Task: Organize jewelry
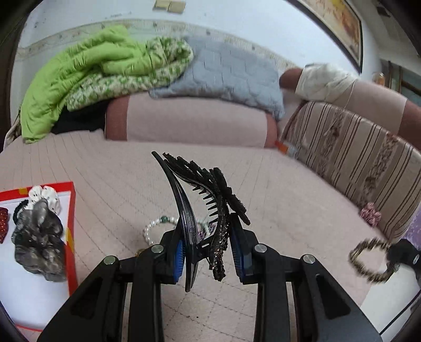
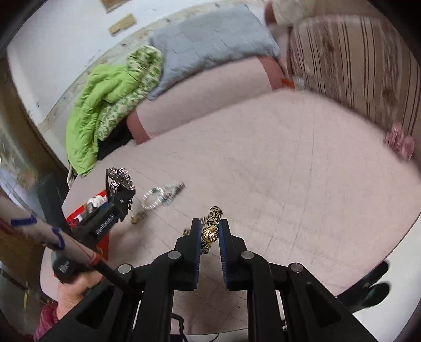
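The black hair clip (image 1: 202, 210), clamped upright in our left gripper (image 1: 208, 252), sits right of the red tray (image 1: 71, 223) at the frame's left edge (nearer arm). Our right gripper (image 2: 209, 236) is clamped on the leopard hair tie (image 2: 211, 223).

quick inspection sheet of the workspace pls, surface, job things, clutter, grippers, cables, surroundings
surface: pink quilted bed cover.
job's things: red box holding scrunchies; pearl bracelet loose on the cover; pink scrunchie by the striped cushion.
clutter: green blanket and grey pillow piled at the back.
grippers: left gripper shut on black hair clip; right gripper shut on leopard hair tie.
cables: nothing seen.
surroundings: white wall, framed picture.
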`<action>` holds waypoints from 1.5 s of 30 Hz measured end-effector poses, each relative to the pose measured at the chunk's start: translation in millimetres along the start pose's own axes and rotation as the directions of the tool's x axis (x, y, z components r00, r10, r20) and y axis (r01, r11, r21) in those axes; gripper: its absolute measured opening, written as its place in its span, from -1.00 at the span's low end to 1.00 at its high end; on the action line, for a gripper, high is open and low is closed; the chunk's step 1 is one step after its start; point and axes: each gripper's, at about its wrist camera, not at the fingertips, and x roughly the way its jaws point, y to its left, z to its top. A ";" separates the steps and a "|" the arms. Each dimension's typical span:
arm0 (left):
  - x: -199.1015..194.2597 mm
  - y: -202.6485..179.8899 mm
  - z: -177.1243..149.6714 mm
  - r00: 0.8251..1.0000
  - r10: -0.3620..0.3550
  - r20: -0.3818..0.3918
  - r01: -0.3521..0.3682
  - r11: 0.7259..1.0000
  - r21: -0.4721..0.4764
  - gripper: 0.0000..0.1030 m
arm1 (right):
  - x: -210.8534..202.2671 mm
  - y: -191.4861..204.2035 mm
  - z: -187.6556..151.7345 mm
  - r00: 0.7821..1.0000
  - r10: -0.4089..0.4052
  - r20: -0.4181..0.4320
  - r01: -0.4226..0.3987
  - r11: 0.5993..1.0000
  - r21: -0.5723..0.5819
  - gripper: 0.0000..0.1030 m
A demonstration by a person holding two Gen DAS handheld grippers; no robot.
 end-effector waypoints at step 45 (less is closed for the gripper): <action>-149.6 165.1 14.3 0.963 0.227 0.145 -0.194 0.958 -0.210 -0.44 | 12.8 143.6 -5.1 0.964 0.262 -0.044 -0.264 0.962 -0.068 -0.73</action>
